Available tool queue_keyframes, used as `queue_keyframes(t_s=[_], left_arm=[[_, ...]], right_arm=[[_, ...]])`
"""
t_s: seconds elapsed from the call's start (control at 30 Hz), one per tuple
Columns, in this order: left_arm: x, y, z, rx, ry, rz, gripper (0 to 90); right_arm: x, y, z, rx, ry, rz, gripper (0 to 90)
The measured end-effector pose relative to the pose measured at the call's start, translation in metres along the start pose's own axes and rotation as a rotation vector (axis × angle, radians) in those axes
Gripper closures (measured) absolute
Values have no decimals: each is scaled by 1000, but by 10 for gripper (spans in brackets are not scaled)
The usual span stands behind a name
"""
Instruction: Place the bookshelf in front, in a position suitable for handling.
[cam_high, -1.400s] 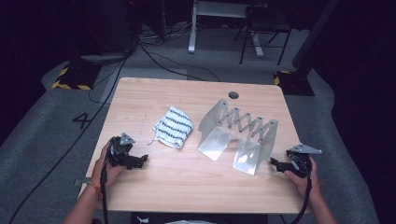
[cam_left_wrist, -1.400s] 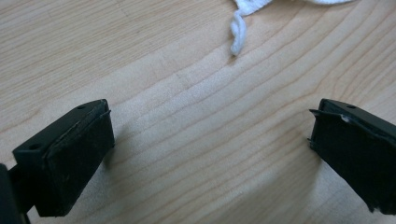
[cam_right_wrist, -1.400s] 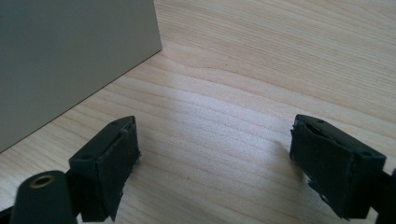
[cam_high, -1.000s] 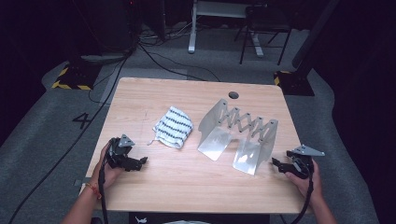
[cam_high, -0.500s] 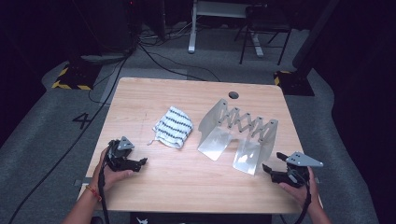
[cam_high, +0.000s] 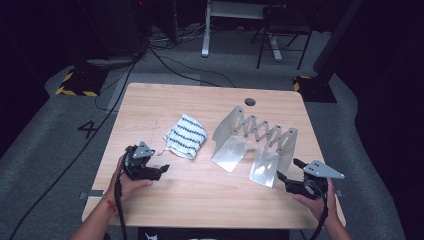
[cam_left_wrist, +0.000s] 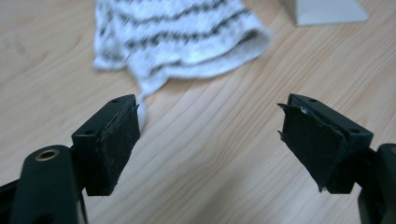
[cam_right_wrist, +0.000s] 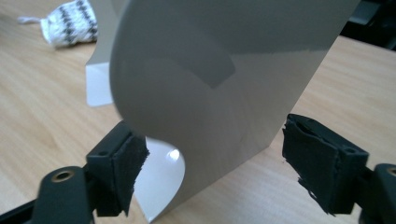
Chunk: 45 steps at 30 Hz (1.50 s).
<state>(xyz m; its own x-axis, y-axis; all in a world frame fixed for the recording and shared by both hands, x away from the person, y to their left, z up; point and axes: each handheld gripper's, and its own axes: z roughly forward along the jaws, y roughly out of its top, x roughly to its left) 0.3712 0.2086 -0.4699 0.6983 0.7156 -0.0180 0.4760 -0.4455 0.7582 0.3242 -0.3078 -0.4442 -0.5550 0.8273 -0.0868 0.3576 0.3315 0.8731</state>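
A white cloth with dark stripes (cam_high: 185, 136) lies crumpled at the table's middle left. To its right stands a grey metal accordion rack (cam_high: 256, 142) with two upright end plates. My left gripper (cam_high: 158, 170) rests low on the wood, open, just short of the cloth's near edge; in the left gripper view the cloth (cam_left_wrist: 180, 35) lies beyond the empty jaws (cam_left_wrist: 210, 142). My right gripper (cam_high: 287, 170) is open at the rack's right plate. In the right gripper view that plate (cam_right_wrist: 219, 88) stands close ahead of the spread jaws (cam_right_wrist: 215, 172), which do not touch it.
The wooden table (cam_high: 200, 200) has a round cable hole (cam_high: 250, 102) near its far edge. Cables, a chair and desk legs stand on the grey floor beyond. A corner of the rack's left plate (cam_left_wrist: 327, 10) shows in the left gripper view.
My right gripper has moved left and forward, up to the rack's right plate. My left gripper has barely shifted.
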Motion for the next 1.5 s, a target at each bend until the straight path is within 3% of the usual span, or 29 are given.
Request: queue_keyframes(t_s=[0.1, 0.17, 0.27, 0.47, 0.57, 0.67, 0.83, 0.9, 1.13, 1.17, 1.27, 1.37, 1.5], left_arm=[[-15, 15, 10, 1, -17, 62, 197], [-21, 24, 19, 5, -40, 78, 197], [-26, 36, 34, 31, -35, 101, 198], [-26, 52, 59, 36, -28, 81, 217], [-28, 60, 67, 22, 16, 115, 243], [-24, 65, 76, 42, -5, 116, 281], [-18, 69, 87, 20, 35, 103, 341], [-18, 68, 93, 34, 50, 114, 358], [-15, 64, 105, 65, 35, 101, 530], [-14, 62, 107, 83, 28, 91, 563], [-12, 61, 107, 102, 30, 103, 643], [-11, 60, 105, 111, 37, 109, 724], [-10, 59, 101, 120, 20, 103, 808]], right_arm=[[2, 8, -1, -24, -5, -13, 249], [3, 13, -2, -42, -12, -20, 256], [4, 21, -1, -65, -40, -15, 255], [5, 32, 5, -78, -64, -9, 241], [3, 37, 7, -87, -84, 1, 229], [1, 42, 7, -96, -101, 4, 223], [0, 48, 13, -90, -127, 27, 217], [0, 48, 14, -94, -131, 40, 234], [1, 47, 14, -107, -107, 37, 388], [4, 47, 13, -109, -98, 28, 467], [12, 48, 13, -112, -85, -2, 527], [17, 48, 16, -97, -97, -9, 570], [20, 48, 16, -93, -73, 4, 569]])
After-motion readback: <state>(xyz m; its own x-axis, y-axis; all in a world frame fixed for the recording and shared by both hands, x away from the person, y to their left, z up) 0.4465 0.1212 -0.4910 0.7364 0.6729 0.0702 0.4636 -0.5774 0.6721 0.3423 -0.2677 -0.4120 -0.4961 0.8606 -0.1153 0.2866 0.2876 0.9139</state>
